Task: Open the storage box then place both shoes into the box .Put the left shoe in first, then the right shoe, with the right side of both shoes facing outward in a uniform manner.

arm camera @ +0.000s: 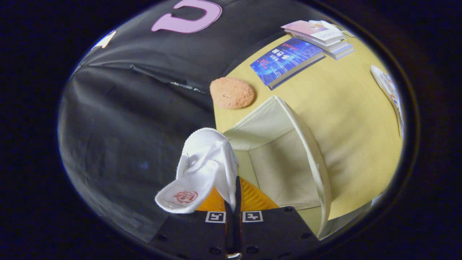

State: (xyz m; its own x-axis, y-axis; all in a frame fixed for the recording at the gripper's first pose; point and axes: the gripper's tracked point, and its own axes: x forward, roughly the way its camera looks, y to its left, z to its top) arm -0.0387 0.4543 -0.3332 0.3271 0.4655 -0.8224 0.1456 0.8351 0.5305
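From where I sit, my gripper (pixel 232 202) has its two fingers drawn almost together, and they pinch a fold of the white shoe (pixel 204 169) at its opening, so I read the claw as narrow and clamped on the shoe's upper. The shoe hangs off the fingers, tongue flopped down toward me with a red mark on it, toe pointing away and up. It sits in the air just beside the near corner of the storage box (pixel 288 159), not yet over the opening. The box is already open: its cream fabric walls stand up and I can see down onto a bare floor inside, so I judge the opening step done and no shoe placed yet. That would make this the first shoe, the left one by the task's order, though I cannot tell left from right from this angle. The second shoe is still to be fetched. Beyond the box, on the yellow table (pixel 353 119), lie a round orange pad (pixel 232 92), a blue book (pixel 287 61) and a stack of books (pixel 321 36) further back. What remains, as I see it: swing this shoe over the opening, lower it with its right side facing outward, release, then repeat.
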